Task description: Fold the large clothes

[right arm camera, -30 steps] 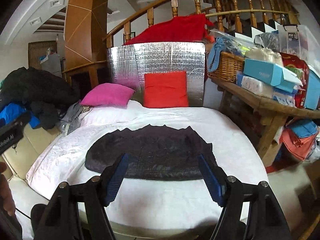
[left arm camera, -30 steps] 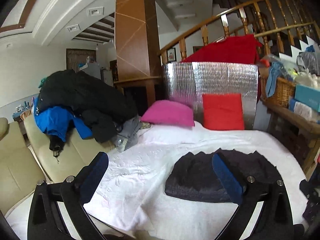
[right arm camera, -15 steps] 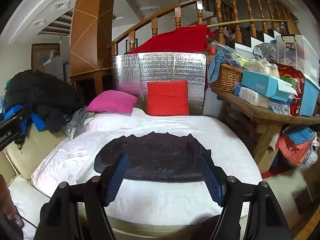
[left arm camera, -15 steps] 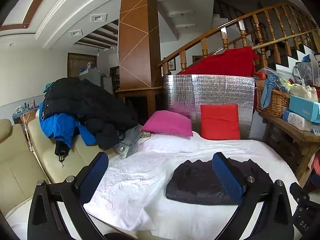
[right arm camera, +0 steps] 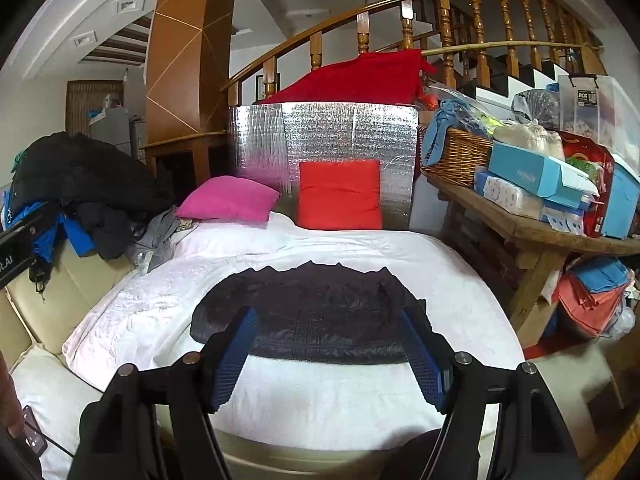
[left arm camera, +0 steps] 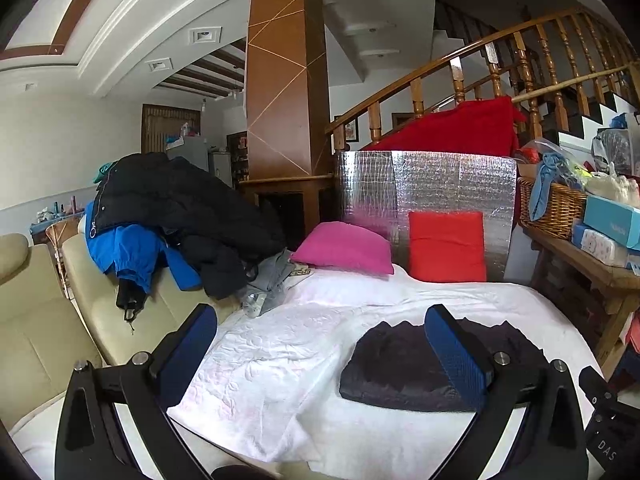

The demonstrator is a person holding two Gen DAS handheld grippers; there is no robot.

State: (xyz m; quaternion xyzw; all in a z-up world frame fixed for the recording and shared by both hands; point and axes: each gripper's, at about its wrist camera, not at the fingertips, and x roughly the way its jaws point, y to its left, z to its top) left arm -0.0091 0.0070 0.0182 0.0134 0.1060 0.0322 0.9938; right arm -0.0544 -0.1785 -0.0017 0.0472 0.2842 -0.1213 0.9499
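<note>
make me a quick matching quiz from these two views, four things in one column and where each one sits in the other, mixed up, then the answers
Things
1. folded dark garment
2. pink pillow
3. wicker basket
4. black coat

Places
A. piled on the cream sofa, over a blue jacket
B. flat on the white bed cover, nearest the grippers
C. on the wooden side table, beside boxes
D. at the head of the bed, next to the red pillow

Pairs: 1-B, 2-D, 3-C, 4-A
</note>
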